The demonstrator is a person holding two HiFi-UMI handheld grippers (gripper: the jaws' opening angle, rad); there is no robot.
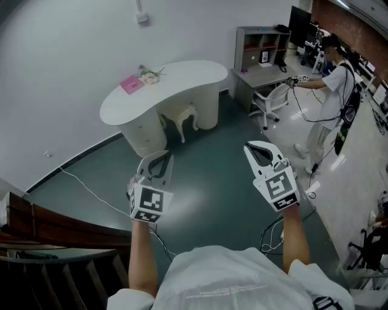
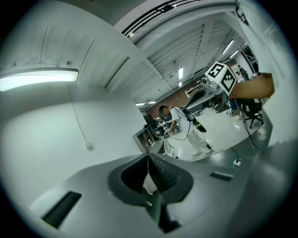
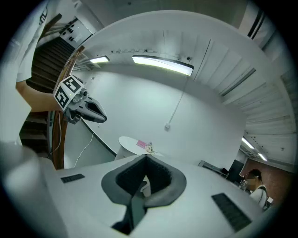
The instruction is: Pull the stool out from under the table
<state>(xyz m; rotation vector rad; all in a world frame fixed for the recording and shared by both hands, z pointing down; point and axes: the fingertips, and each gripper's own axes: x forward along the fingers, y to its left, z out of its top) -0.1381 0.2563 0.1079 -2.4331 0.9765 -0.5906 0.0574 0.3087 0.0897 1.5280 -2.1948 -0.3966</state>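
Both left gripper (image 1: 161, 158) and right gripper (image 1: 259, 149) hold fingers pressed together, empty. We judge the cream carved-leg stool (image 1: 179, 115), twelve o'clock under the white curved table (image 1: 194, 72), rigid and light; grip its seat rim.

place: open-plan office or lab hall | evidence: grey desk with cubby shelf (image 1: 262, 43), dark monitors (image 1: 299, 24), white swivel chair (image 1: 271, 102), a person (image 1: 331, 91) standing, cables (image 1: 90, 187) on teal floor (image 1: 206, 181) | also: curved white table (image 1: 176, 82), brick wall (image 1: 339, 13), wooden stair rail (image 1: 60, 221), ceiling strip light (image 3: 163, 64)
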